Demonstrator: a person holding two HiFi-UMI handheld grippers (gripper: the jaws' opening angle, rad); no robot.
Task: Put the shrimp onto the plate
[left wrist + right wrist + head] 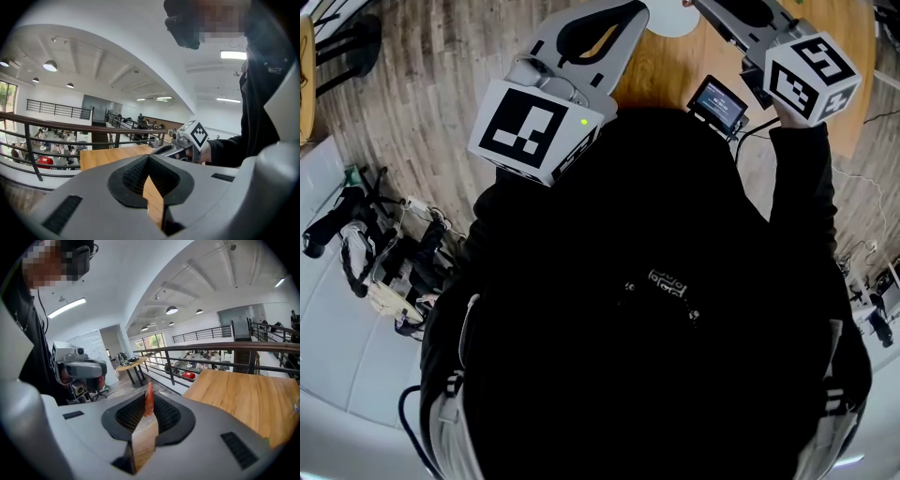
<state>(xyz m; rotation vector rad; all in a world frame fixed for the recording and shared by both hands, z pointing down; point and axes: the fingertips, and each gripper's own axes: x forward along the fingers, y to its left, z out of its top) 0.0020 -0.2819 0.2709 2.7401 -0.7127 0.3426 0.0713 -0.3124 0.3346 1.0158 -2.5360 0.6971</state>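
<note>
Right gripper (149, 394) is pinching a thin orange-red shrimp (149, 404) edge-on between its black ribbed pads (133, 412). Only a sliver pokes past the tips. Left gripper (149, 157) has its jaws pressed together at the tips with nothing in them, and it sits near the right one by the light wooden tabletop (248, 397). So the shrimp is up in the air in the right jaws, not on the plate yet.

Step in hand, my read: carry the shrimp over and lower it to the plate. I'd keep the squeeze steady and bring the tips over the plate's middle. I'd get low before letting go so the shrimp doesn't bounce or slide off. I'd also keep the left gripper out of the path. The hold looks thin, so no quick swings.

Hard to see:
- In the head view the person's black top (656, 309) fills most of the frame and covers much of the table.
- A white round edge (670, 19) at the top, cut off by the frame, is probably the plate, but I can't confirm it.
- Neither gripper view shows a plate.
- The pads hide the shrimp's full shape.
</note>
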